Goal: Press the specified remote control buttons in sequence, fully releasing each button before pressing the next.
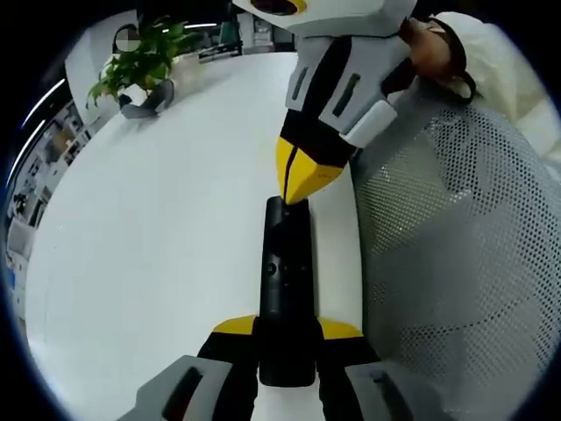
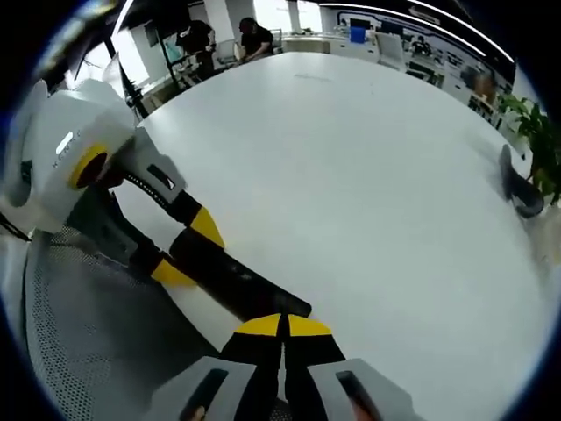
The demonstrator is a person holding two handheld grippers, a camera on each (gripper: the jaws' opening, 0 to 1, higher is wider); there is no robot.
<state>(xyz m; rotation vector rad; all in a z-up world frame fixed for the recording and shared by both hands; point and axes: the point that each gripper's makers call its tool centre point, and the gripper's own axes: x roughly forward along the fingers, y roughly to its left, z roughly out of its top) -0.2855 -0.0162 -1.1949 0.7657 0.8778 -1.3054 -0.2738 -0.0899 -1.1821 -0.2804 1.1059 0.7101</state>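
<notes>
1. The left gripper [image 1: 287, 338] has its yellow-tipped fingers [image 1: 232, 326] clamped on the near end of a black remote control [image 1: 287, 281], one on each side of it.
2. The remote lies lengthwise along the edge of the white desk [image 1: 158, 254], its far end pointing away from the left gripper; a round button shows partway along its top face.
3. The right gripper [image 1: 302, 189] comes down from above with its yellow fingers pressed together, their tip touching the far end of the remote.
4. In the right gripper view, the same closed fingers [image 2: 263, 326] meet the remote [image 2: 232, 276] at its end, with the left gripper [image 2: 180, 250] holding the other end.
5. A grey mesh chair back [image 1: 456, 263] stands just beside the desk edge.
6. A potted plant [image 1: 140, 66] sits at the far side of the desk, well apart from the remote.
7. A person's hand [image 1: 429, 48] holds the right gripper's body.
</notes>
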